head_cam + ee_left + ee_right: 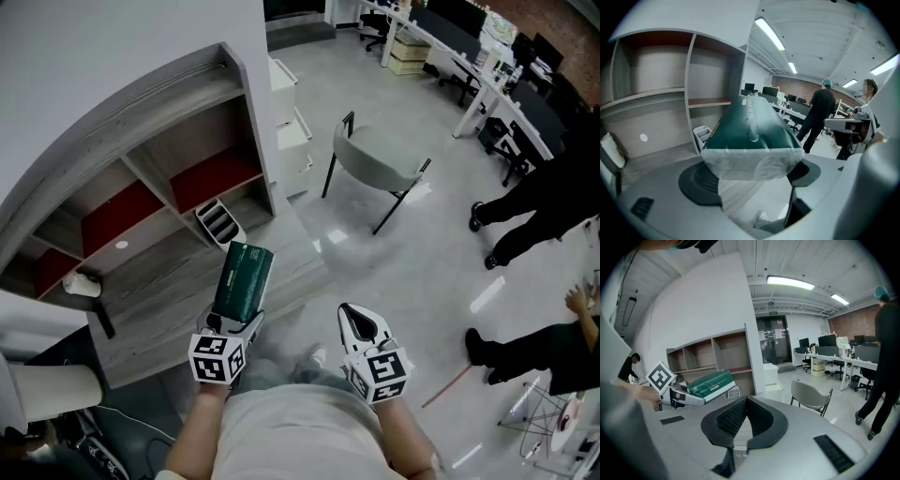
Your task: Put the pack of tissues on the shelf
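Left tool is clamping the near, film-sealed end of the green pack of tissues. The pack is projecting forward beyond the jaws, held in the air, not yet on the wooden shelf ahead and to the left. Right tool, off to the right, is carrying nothing, its jaws pressed together. Assessment: the pack is likely light, soft and slippery-wrapped, so gripping across its body would hold better.

At your one o'clock a grey chair stands on the glossy pale floor; white desks line up at two o'clock, strip lights glow overhead.
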The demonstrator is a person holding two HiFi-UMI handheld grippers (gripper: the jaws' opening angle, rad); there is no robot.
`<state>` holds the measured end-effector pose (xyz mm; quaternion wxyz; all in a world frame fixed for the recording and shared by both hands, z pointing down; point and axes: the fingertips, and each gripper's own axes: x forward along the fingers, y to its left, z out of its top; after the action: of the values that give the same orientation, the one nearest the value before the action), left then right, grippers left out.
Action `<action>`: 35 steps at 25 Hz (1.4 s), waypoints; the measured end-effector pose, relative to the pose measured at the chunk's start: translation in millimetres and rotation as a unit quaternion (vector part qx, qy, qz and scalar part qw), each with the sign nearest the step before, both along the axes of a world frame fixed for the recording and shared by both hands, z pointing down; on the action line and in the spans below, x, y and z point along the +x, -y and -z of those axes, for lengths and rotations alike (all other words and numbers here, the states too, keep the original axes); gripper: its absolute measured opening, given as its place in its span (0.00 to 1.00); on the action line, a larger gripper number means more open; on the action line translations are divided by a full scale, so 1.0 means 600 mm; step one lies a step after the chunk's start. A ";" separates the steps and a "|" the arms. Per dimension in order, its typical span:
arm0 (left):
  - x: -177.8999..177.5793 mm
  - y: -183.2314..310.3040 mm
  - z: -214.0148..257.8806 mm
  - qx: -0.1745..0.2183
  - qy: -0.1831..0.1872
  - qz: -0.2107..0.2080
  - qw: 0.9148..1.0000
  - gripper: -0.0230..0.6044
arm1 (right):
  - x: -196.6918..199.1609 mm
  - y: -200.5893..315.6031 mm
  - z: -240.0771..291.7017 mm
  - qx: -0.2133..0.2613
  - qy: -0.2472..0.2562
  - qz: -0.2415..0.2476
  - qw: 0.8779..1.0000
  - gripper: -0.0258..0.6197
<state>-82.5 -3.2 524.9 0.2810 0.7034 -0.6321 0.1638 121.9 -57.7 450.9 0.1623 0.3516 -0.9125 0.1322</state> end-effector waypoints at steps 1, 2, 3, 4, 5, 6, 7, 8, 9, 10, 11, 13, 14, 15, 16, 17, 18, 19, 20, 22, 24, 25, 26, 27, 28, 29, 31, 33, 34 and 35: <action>0.001 0.009 -0.007 -0.006 0.001 0.002 1.000 0.72 | 0.000 0.007 -0.002 -0.001 -0.002 0.003 1.000 0.08; 0.000 0.018 -0.015 -0.012 0.003 0.003 1.000 0.72 | 0.000 0.013 -0.004 -0.002 -0.003 0.005 1.000 0.08; -0.001 0.026 -0.022 -0.017 0.005 0.004 1.000 0.72 | 0.000 0.019 -0.007 -0.005 -0.004 0.006 1.000 0.08; -0.003 0.034 -0.030 -0.021 0.007 0.006 1.000 0.72 | -0.001 0.025 -0.010 -0.007 -0.005 0.006 1.000 0.08; -0.007 0.043 -0.037 -0.025 0.008 0.008 1.000 0.72 | -0.003 0.031 -0.013 -0.010 -0.006 0.006 1.000 0.08; -0.011 0.052 -0.045 -0.029 0.007 0.011 0.999 0.72 | -0.006 0.036 -0.016 -0.013 -0.009 0.006 1.000 0.08; -0.016 0.061 -0.053 -0.033 0.004 0.015 0.999 0.72 | -0.008 0.042 -0.019 -0.015 -0.012 0.006 1.000 0.08; -0.022 0.070 -0.062 -0.037 -0.001 0.019 0.999 0.72 | -0.012 0.048 -0.022 -0.016 -0.017 0.005 1.000 0.08; -0.027 0.080 -0.072 -0.041 -0.006 0.022 0.999 0.72 | -0.015 0.055 -0.025 -0.016 -0.023 0.004 1.000 0.08; -0.032 0.090 -0.082 -0.045 -0.010 0.024 0.999 0.72 | -0.018 0.063 -0.027 -0.016 -0.029 0.002 0.999 0.08; -0.037 0.100 -0.094 -0.049 -0.011 0.025 0.998 0.72 | -0.022 0.070 -0.028 -0.016 -0.035 -0.001 0.999 0.08; -0.047 0.118 -0.117 -0.058 -0.015 0.026 0.998 0.72 | -0.028 0.083 -0.028 -0.018 -0.042 -0.012 0.999 0.08; -0.051 0.126 -0.128 -0.063 -0.020 0.026 0.997 0.72 | -0.031 0.088 -0.028 -0.019 -0.046 -0.017 0.999 0.08; -0.055 0.134 -0.140 -0.068 -0.025 0.028 0.997 0.72 | -0.034 0.093 -0.029 -0.019 -0.052 -0.022 0.998 0.08; -0.058 0.142 -0.152 -0.072 -0.028 0.029 0.997 0.72 | -0.036 0.097 -0.029 -0.020 -0.058 -0.025 0.998 0.08; -0.061 0.150 -0.164 -0.076 -0.030 0.030 0.996 0.72 | -0.039 0.099 -0.031 -0.022 -0.064 -0.027 0.997 0.08; -0.064 0.157 -0.175 -0.078 -0.030 0.031 0.996 0.72 | -0.043 0.100 -0.033 -0.023 -0.070 -0.028 0.997 0.08; -0.068 0.164 -0.186 -0.080 -0.030 0.033 0.996 0.72 | -0.046 0.101 -0.035 -0.025 -0.075 -0.030 0.996 0.08; -0.072 0.170 -0.197 -0.083 -0.032 0.035 0.995 0.72 | -0.049 0.100 -0.038 -0.028 -0.080 -0.033 0.996 0.08; -0.080 0.181 -0.219 -0.091 -0.035 0.040 0.994 0.72 | -0.053 0.100 -0.045 -0.035 -0.087 -0.040 0.995 0.08; -0.092 0.200 -0.244 -0.096 -0.032 0.044 0.994 0.72 | -0.060 0.109 -0.053 -0.043 -0.092 -0.047 0.994 0.08; -0.098 0.211 -0.256 -0.098 -0.029 0.046 0.994 0.72 | -0.063 0.117 -0.056 -0.047 -0.093 -0.052 0.993 0.08; -0.102 0.221 -0.267 -0.099 -0.027 0.047 0.994 0.72 | -0.064 0.123 -0.057 -0.050 -0.095 -0.057 0.993 0.08; -0.104 0.229 -0.278 -0.101 -0.025 0.048 0.993 0.72 | -0.064 0.128 -0.057 -0.053 -0.097 -0.064 0.992 0.08; -0.105 0.235 -0.289 -0.104 -0.025 0.049 0.993 0.72 | -0.062 0.130 -0.056 -0.055 -0.101 -0.072 0.991 0.08; -0.106 0.240 -0.300 -0.109 -0.026 0.051 0.992 0.72 | -0.059 0.132 -0.055 -0.056 -0.104 -0.078 0.990 0.08; -0.109 0.251 -0.322 -0.118 -0.029 0.057 0.991 0.72 | -0.056 0.135 -0.055 -0.059 -0.111 -0.089 0.988 0.08; -0.114 0.263 -0.340 -0.123 -0.030 0.065 0.990 0.72 | -0.052 0.136 -0.058 -0.062 -0.116 -0.098 0.986 0.08; -0.117 0.268 -0.348 -0.124 -0.030 0.071 0.989 0.72 | -0.049 0.134 -0.061 -0.064 -0.119 -0.102 0.986 0.08; -0.120 0.274 -0.354 -0.123 -0.028 0.075 0.989 0.72 | -0.046 0.132 -0.064 -0.067 -0.122 -0.107 0.984 0.08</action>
<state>-154.3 -167.3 737.4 0.3946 0.6183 -0.6500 0.1987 94.6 -137.1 489.1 0.2806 0.4489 -0.8320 0.1661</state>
